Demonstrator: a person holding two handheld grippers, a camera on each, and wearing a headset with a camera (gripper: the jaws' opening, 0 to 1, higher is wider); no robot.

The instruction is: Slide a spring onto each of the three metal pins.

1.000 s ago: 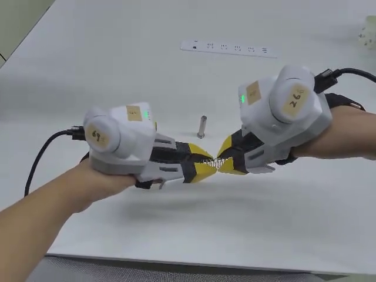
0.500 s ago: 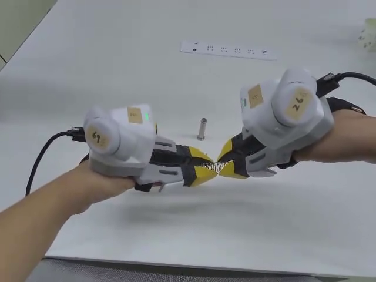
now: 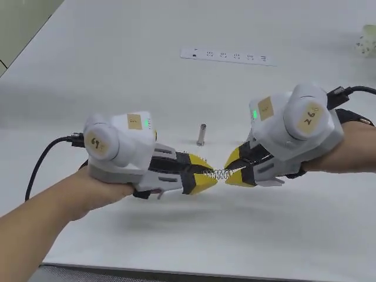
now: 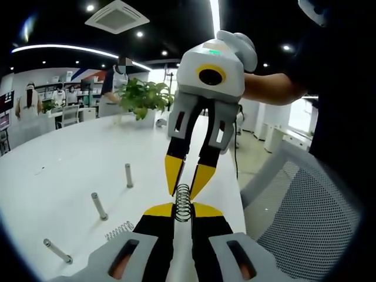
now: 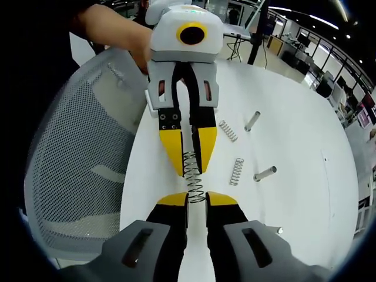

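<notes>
Above the table (image 3: 176, 235), the left gripper (image 3: 208, 178) and right gripper (image 3: 234, 172) faced tip to tip, each pair of jaws pinched on one end of a spring (image 3: 221, 174); beyond them a metal pin (image 3: 201, 134), then a power strip (image 3: 228, 56)

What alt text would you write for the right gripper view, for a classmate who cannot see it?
A thin metal coil spring is held between two yellow-tipped grippers, the right gripper rising from below and the left gripper reaching in from above. Two loose springs and short metal pins sit on the white table beside them.
</notes>
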